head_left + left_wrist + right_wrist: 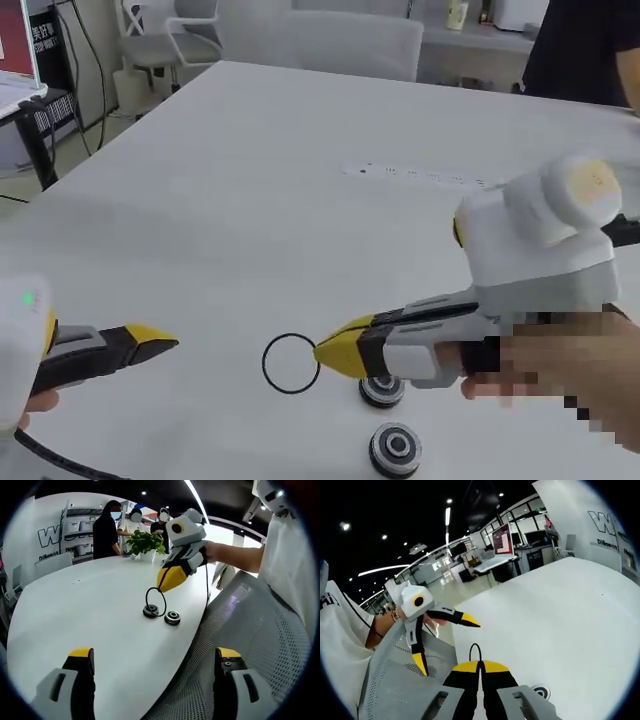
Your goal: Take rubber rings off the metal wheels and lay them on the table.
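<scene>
Two wheels sit close together on the table [250, 200], toward its near edge. The far wheel [382, 390] has the near wheel [396, 449] in front of it, slightly to the right. The ring [291, 363] is just left of the far wheel, caught at the tip of the right gripper [322, 351], which reaches in from the right over that wheel. The left gripper [165, 345] is well apart at the near left. A power strip [415, 175] lies farther back on the table, and chairs [350, 45] stand beyond the far edge.

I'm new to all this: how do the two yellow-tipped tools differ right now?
The right tool is shut, pinching a black rubber ring; the left tool stands open and holds nothing. The right tool is close to the metal wheels; the left tool is farther off. Both have yellow tips.
</scene>
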`<state>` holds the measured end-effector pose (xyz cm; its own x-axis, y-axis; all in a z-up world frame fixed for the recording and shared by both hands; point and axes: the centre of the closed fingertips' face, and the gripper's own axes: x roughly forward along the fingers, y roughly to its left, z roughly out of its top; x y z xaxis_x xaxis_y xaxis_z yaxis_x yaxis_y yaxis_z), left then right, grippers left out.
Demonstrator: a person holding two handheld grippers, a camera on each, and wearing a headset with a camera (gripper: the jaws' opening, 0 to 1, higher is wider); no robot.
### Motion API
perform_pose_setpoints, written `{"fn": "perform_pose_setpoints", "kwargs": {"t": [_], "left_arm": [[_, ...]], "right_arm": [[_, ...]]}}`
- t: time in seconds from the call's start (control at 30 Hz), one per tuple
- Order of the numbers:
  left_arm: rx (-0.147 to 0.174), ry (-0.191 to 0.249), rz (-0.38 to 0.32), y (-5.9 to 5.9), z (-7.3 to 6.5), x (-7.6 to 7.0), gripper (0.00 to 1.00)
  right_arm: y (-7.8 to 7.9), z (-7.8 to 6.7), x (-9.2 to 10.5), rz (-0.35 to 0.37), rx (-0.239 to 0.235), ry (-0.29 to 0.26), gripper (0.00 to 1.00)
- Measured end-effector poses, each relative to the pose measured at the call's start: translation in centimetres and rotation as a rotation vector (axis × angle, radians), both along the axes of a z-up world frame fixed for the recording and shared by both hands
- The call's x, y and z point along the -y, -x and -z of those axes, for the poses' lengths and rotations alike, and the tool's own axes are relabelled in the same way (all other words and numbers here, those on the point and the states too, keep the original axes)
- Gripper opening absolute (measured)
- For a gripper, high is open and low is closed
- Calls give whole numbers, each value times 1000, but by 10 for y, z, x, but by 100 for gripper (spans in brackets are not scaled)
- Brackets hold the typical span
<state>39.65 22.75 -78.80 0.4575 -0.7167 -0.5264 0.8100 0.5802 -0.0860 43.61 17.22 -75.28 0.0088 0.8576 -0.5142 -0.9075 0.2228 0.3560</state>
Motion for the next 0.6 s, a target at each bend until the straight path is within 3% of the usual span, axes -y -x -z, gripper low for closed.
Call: {"fn": "perform_pose_setpoints", "kwargs": {"t": [0.3,0.6], "left_arm": [[-7,-3,2,0,1,1,99],[-19,-9,-4,1,4,0,99]], "right_arm": [[4,25,-1,-37,-3,76,0],[4,40,-1,-24,-16,89,0]]}}
